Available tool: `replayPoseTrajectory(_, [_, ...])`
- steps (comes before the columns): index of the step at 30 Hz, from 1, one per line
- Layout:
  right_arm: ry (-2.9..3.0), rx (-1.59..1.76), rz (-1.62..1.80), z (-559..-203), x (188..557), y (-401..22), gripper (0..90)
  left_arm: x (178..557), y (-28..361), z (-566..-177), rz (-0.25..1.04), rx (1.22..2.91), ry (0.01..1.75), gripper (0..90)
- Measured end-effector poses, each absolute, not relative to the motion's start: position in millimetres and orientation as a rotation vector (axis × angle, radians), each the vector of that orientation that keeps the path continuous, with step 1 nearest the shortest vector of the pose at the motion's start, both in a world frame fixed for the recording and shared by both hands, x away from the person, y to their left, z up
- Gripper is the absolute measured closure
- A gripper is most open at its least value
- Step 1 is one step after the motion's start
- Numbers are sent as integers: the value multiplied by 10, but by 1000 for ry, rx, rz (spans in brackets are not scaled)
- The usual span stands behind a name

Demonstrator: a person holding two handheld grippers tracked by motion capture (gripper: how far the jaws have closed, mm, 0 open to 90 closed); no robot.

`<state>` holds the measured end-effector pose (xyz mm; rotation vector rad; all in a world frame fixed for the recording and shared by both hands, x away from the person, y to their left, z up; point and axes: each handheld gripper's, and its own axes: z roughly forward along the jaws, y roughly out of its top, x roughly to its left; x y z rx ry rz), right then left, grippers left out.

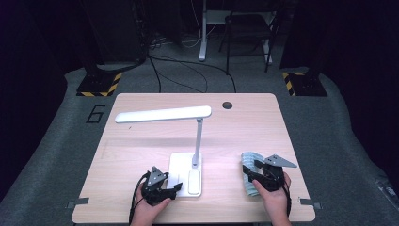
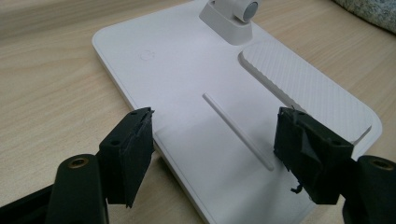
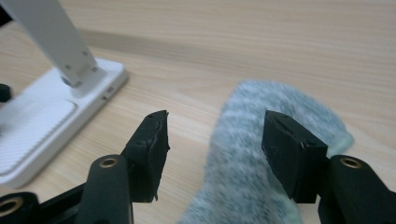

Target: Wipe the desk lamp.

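Observation:
A white desk lamp stands mid-table, its long head [image 1: 162, 114] reaching left over the flat base [image 1: 181, 169]. My left gripper [image 1: 175, 189] sits at the base's near left corner. In the left gripper view this gripper [image 2: 215, 122] is open, with the base [image 2: 187, 70] and a thin raised line on it between the jaws. A grey-blue sock [image 1: 248, 157] lies to the lamp's right. My right gripper [image 1: 249, 172] hovers over it. In the right gripper view that gripper [image 3: 217, 128] is open, and the sock [image 3: 289, 100] lies beneath and between its jaws, not pinched.
The wooden table [image 1: 141, 141] has a dark cable hole [image 1: 227, 105] near its far edge. A textured pad [image 2: 299, 88] covers the right strip of the lamp base. Behind the table are a chair [image 1: 247, 33], floor cables and two striped stands.

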<state>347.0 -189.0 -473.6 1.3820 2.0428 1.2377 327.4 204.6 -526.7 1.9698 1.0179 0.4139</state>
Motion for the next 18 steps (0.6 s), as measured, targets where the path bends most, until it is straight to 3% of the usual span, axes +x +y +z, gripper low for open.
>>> replayPoseTrajectory(18, [2170, 1084, 1419, -4324, 3661, -1097, 448, 3311, 2064, -5208, 390, 2004, 1000, 311])
